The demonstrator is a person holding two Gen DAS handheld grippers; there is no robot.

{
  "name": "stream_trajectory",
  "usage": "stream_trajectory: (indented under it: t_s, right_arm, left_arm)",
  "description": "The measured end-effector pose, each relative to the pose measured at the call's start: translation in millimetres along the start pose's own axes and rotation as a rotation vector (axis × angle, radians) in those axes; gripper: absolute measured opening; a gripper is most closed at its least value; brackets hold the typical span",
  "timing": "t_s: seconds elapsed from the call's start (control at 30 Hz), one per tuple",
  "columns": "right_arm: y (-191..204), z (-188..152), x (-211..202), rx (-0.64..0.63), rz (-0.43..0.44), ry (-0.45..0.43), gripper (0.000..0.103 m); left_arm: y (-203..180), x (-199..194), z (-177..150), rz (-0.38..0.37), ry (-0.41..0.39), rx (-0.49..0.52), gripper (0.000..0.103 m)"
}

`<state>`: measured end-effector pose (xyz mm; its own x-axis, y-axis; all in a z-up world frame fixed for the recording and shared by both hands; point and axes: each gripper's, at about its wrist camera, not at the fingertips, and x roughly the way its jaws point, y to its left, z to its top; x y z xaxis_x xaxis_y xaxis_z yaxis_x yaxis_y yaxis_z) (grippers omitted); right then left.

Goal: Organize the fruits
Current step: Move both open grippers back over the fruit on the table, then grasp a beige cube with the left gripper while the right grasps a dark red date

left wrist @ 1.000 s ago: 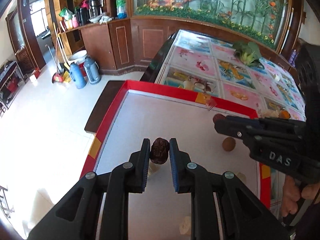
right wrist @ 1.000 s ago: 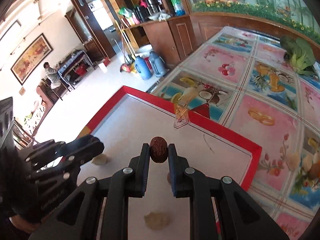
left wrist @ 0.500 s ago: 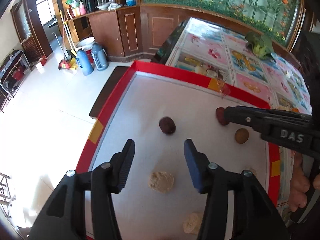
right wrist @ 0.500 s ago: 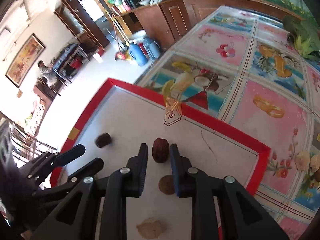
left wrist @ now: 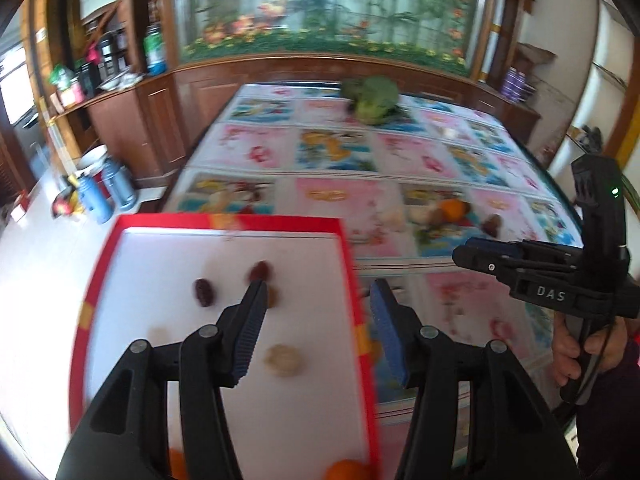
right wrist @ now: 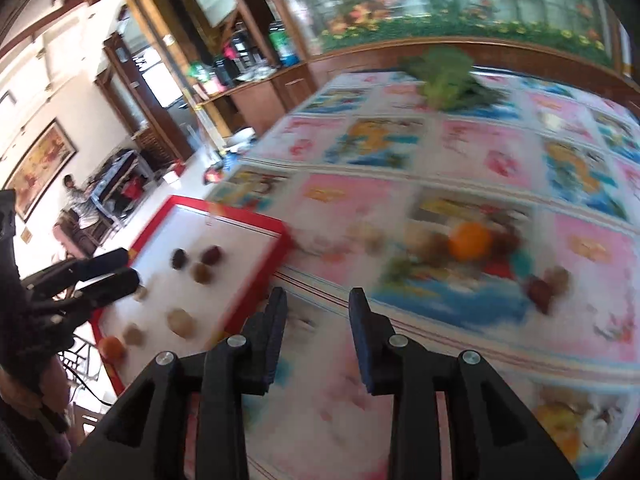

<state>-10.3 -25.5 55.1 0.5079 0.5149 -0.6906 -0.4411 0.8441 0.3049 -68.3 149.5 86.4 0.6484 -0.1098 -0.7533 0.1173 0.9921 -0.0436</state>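
Far left in the right wrist view: left gripper (right wrist: 102, 276), dark fingers parted, nothing between them, hanging over the near left part of the red-rimmed tray (right wrist: 256, 284). On the white tray floor, two dark red dates (left wrist: 204, 291) side by side with a brown round fruit (right wrist: 202, 272) just below them; nearer the camera a pale lumpy fruit (left wrist: 284, 360) and, at the tray's near edge, an orange fruit (left wrist: 348, 472). In the left wrist view, left jaws spread wide and empty — one tip over the tray just under the right-hand date, the other out past the red rim above the tablecloth (left wrist: 328, 152).

Right of the tray, right gripper (right wrist: 318, 300) over the flowered cloth, jaws apart and empty, having just been opening; no fruit between the pads. Beyond it, further right on the cloth, a blurred cluster of loose fruit: an orange (right wrist: 469, 241) with brownish pieces around it and a dark red piece (right wrist: 538, 290) off to the right. At the far end of the table, a green leafy vegetable (left wrist: 372, 98). At the far right of the left wrist view, a hand (left wrist: 576, 354) gripping the right gripper's handle.
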Motion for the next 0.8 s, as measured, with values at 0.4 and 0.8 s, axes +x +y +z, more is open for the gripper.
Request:
stream_trajectory:
  t_s: [0.4,0.8]
  right_arm:
    - [-99,-5,-12,0.124,-0.143,0.012,0.031]
    - [-95,6,11,0.027,-0.212,0.024,0.030]
  left_arm:
    - [-87,56,22,-0.122,0.098,0.122,0.055]
    - [-103,108,43,-0.127,0.157,0.165,0.055]
